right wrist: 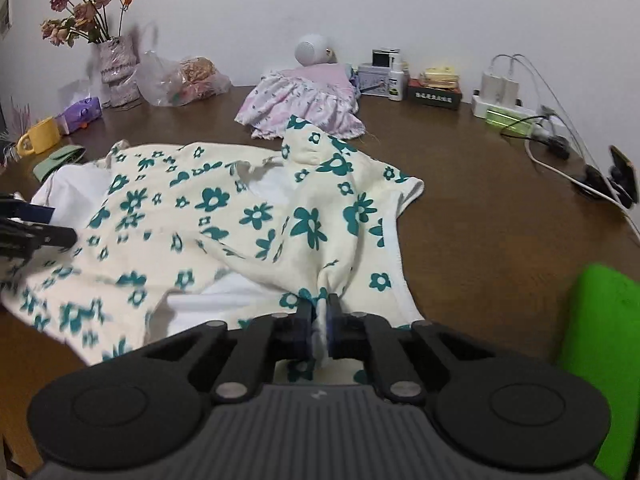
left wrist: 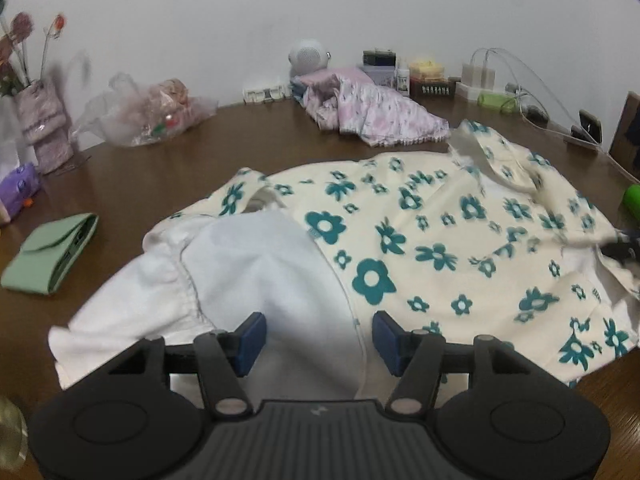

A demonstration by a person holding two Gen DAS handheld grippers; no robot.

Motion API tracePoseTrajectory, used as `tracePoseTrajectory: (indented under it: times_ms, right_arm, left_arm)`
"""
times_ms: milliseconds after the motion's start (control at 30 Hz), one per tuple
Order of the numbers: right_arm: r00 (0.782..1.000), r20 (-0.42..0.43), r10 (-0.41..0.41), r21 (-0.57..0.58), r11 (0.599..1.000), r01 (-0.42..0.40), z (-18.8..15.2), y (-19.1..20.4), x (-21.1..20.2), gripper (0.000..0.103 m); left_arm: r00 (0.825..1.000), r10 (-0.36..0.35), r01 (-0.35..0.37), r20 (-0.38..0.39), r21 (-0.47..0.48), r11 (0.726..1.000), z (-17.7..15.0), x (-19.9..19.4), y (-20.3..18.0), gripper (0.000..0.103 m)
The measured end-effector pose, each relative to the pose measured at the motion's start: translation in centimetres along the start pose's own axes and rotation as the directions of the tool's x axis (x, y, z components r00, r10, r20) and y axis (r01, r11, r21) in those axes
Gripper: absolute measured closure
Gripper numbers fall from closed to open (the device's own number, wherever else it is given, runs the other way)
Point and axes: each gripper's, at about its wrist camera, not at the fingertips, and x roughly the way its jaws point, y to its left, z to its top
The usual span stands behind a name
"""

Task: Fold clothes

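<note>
Floral garment [right wrist: 248,216]: cream with teal flowers, spread mid-desk, white inside turned out toward the near edge, ready for folding.
Right gripper [right wrist: 320,312]: jaws clamped on a bunched fold of it, probably to carry that side across.
Left gripper [left wrist: 319,336]: jaws apart above the white lining, nothing pinched.
Pink garment [right wrist: 300,100]: heaped near the desk's far edge, probably next.

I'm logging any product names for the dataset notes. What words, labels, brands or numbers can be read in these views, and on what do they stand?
No text can be read.
Dark box at the back of the table: a row of pale characters, too blurred to read.
White bottle: green label, too small to read.
Lilac tin: print illegible.
Paper on the wall: markings too blurred.
</note>
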Motion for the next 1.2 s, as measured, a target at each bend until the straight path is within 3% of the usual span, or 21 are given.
tracePoseTrajectory:
  times_ms: [67,233,300,367,433,633,733,800,900,933,1000,1067,1167,1200]
  right_arm:
    - [1.000,-0.003,-0.015,-0.007,1.000,0.015,-1.6,-0.4,-1.9,0.097]
    - [1.000,-0.020,-0.016,0.020,1.000,0.016,-3.4,-1.1,-6.0,0.095]
    - [1.000,-0.021,-0.005,0.031,1.000,0.006,-3.6,-1.2,-7.3,0.091]
    - [0.999,0.040,0.008,0.038,0.999,-0.009,-2.5,-1.5,-8.3,0.080]
    - [0.996,0.084,-0.002,0.022,1.000,0.000,-1.3,-1.5,-8.1,0.065]
    - [0.996,0.088,0.032,-0.014,0.999,-0.030,-0.1,-0.1,-5.4,0.065]
    - [0.997,0.061,0.047,-0.017,0.999,-0.046,-0.6,0.4,-4.6,0.065]
    - [0.998,0.041,0.050,-0.012,0.999,-0.049,-1.1,0.4,-4.1,0.065]
    - [0.998,0.022,0.050,0.003,0.999,-0.050,-1.8,0.1,-3.6,0.065]
    - [0.999,0.016,0.051,0.010,0.999,-0.051,-2.0,0.0,-3.4,0.065]
    - [0.999,0.009,0.052,0.016,0.999,-0.052,-2.2,-0.2,-2.9,0.065]
    - [0.999,0.008,0.048,0.009,0.999,-0.048,-2.3,-0.2,-2.7,0.065]
    - [0.999,0.010,0.041,0.003,0.999,-0.041,-2.3,-0.3,-2.7,0.066]
    - [0.999,0.012,0.041,0.004,0.999,-0.041,-2.4,-0.4,-2.7,0.067]
  left_arm:
    - [1.000,-0.031,0.031,-0.005,-0.017,0.999,-0.6,-0.5,-0.1,0.041]
    - [0.997,-0.065,0.067,-0.043,0.049,0.997,-0.7,-2.6,-1.1,0.039]
    - [0.999,-0.038,0.037,0.016,0.074,0.997,1.0,-4.2,-0.7,0.039]
    - [0.997,-0.003,-0.003,0.078,0.080,0.997,3.2,-5.2,0.1,0.033]
    - [0.996,0.029,-0.038,0.084,0.111,0.993,5.2,-3.8,0.7,0.027]
    - [0.985,0.175,-0.171,0.001,0.215,0.962,8.2,3.7,1.3,0.027]
    - [0.986,0.158,-0.145,-0.053,0.197,0.970,8.7,6.5,2.2,0.028]
    - [0.988,0.137,-0.126,-0.068,0.148,0.981,8.6,7.3,3.0,0.033]
    - [0.995,0.047,-0.044,-0.082,0.046,0.998,8.4,7.5,4.4,0.080]
    - [0.995,0.066,-0.064,-0.068,0.043,0.997,8.3,7.3,4.4,0.099]
    - [0.991,0.127,-0.125,-0.033,0.048,0.991,7.9,6.8,4.4,0.099]
    - [0.976,0.218,-0.220,0.027,0.100,0.970,7.4,5.6,3.8,0.099]
    - [0.937,0.330,-0.348,0.117,0.212,0.913,6.5,3.9,2.8,0.099]
    - [0.925,0.348,-0.379,0.151,0.298,0.876,5.7,3.5,2.1,0.098]
